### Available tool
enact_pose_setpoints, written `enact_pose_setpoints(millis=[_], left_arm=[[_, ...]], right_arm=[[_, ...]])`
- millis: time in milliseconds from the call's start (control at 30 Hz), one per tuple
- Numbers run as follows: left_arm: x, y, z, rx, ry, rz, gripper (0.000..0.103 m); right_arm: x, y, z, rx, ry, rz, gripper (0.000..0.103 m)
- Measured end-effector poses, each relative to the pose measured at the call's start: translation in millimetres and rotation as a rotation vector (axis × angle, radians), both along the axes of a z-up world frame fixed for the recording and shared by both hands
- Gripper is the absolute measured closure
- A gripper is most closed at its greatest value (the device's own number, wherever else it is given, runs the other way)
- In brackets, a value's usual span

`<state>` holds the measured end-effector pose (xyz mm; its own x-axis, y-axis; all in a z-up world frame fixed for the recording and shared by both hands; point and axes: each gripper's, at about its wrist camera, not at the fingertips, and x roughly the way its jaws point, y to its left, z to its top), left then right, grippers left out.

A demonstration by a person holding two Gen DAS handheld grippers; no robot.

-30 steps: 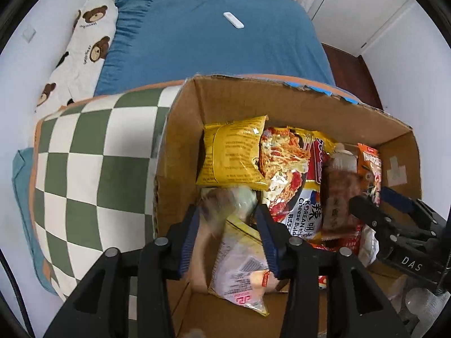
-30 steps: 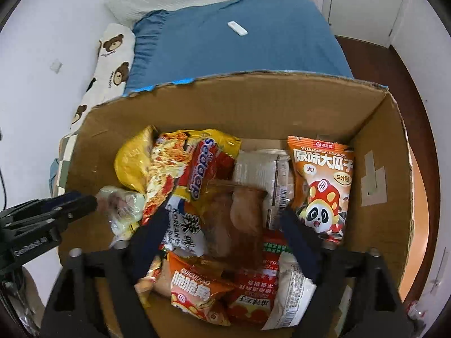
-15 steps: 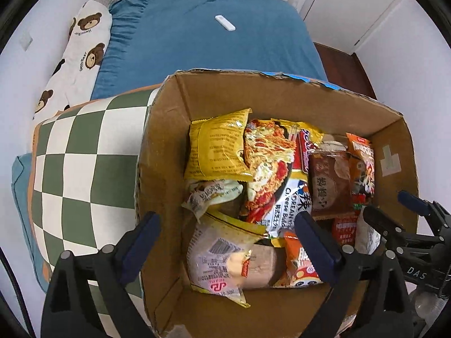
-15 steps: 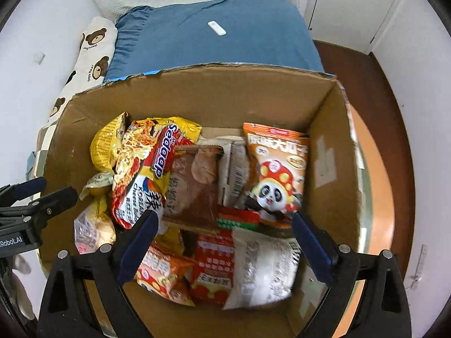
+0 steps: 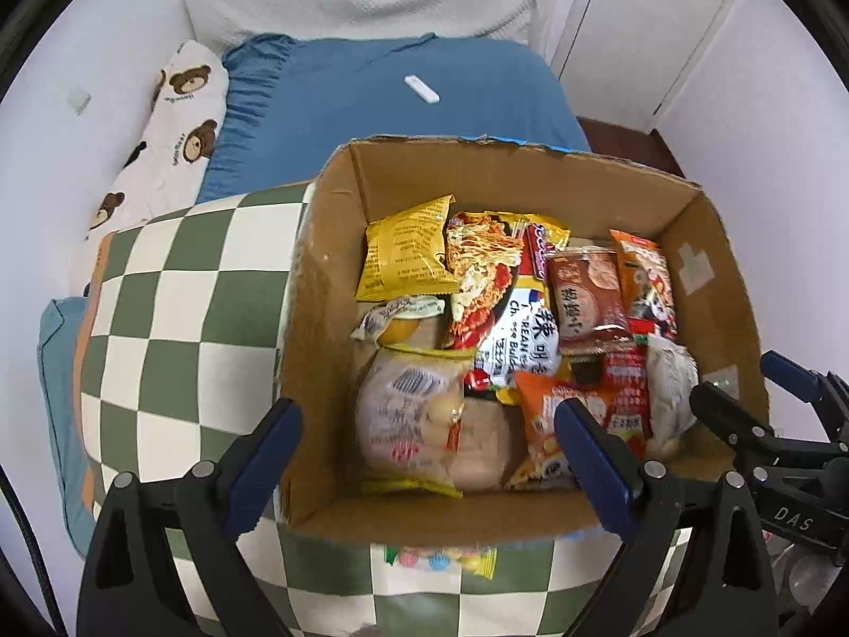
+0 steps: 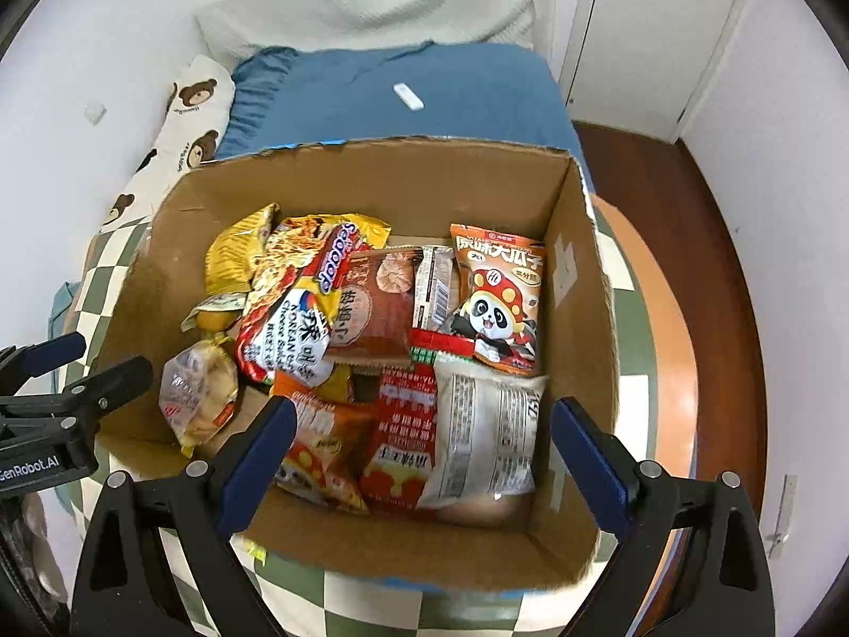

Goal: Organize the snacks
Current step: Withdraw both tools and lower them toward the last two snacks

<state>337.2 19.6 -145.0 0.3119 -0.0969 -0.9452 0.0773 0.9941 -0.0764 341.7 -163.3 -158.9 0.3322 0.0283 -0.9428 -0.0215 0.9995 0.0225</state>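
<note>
Brown cardboard makes up the open box (image 5: 530, 523), the largest thing here, which sits on a green-and-white checked cushion (image 5: 180, 313) on the bed, with a blue blanket (image 5: 382, 106) beyond the box's far wall. Inside the box the snacks lie in a loose layer: a yellow bag (image 5: 406, 257) in the far-left corner, a red noodle packet (image 6: 294, 313) beside it toward the middle, a brown packet (image 6: 371, 302) next to that, a panda packet (image 6: 499, 297) against the right wall, and a clear bread bag (image 5: 408, 419) at the near-left. One small candy packet (image 5: 440, 560) lies outside, on the cushion just under the box's near wall. Both claws hang above the near rim, the left claw (image 5: 424, 462) spread wide and holding nothing, the right claw (image 6: 422, 448) likewise wide and empty. The candy packet is probably the next piece to collect; it lies just below and nearer than the left claw's fingertips. To do this well, lower that claw outside the near wall, pinch the packet by its crimped edge, and lift it clear of the rim before letting go.
</note>
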Motion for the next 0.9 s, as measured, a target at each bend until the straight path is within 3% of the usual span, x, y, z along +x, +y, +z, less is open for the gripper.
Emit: enact_pose_setpoints(millis=[467,900], left_arm=[[-81.4,-1.8,68.9,0.027,-0.219,-0.002,0.006],[-144.7,-1.8,107.1,0.029,-0.353,0.022,0.006]], right_arm=[[-76.6,4.8,61.2,0.011,-0.172,0.016,0.005],[-149.2,-1.2,124.6,0.018,-0.345,-0.004,0.005]])
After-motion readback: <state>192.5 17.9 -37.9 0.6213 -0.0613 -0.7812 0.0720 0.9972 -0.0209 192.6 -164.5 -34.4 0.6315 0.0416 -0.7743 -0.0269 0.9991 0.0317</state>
